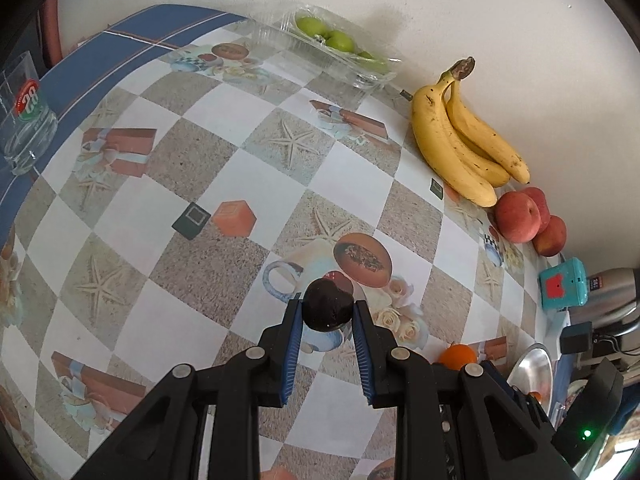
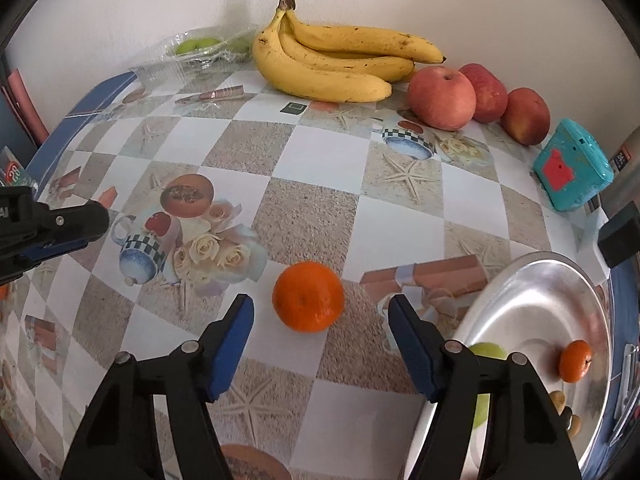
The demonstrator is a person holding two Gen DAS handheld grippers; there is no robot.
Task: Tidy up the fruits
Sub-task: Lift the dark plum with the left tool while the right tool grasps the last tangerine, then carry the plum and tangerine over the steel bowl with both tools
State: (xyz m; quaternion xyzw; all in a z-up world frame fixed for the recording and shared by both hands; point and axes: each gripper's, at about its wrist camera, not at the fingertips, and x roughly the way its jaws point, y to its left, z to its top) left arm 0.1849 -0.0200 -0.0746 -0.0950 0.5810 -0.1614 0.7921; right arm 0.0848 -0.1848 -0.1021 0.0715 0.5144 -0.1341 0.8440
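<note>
Mid-sorting: left gripper [image 1: 327, 307] clenched on dark fruit [image 1: 328, 304], perhaps avocado; right gripper [image 2: 320, 320] released, straddling mandarin [image 2: 308, 297]. Next: squeeze, carry to metal tray [image 2: 532, 300].

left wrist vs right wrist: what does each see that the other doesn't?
Left wrist only: the dark fruit clamped in the left gripper, and the whole glass.
Right wrist only: the open right gripper around, not touching, an orange; the tray's contents, including a second orange.
Both: bananas, apples, teal box, green fruit in a clear container.
</note>
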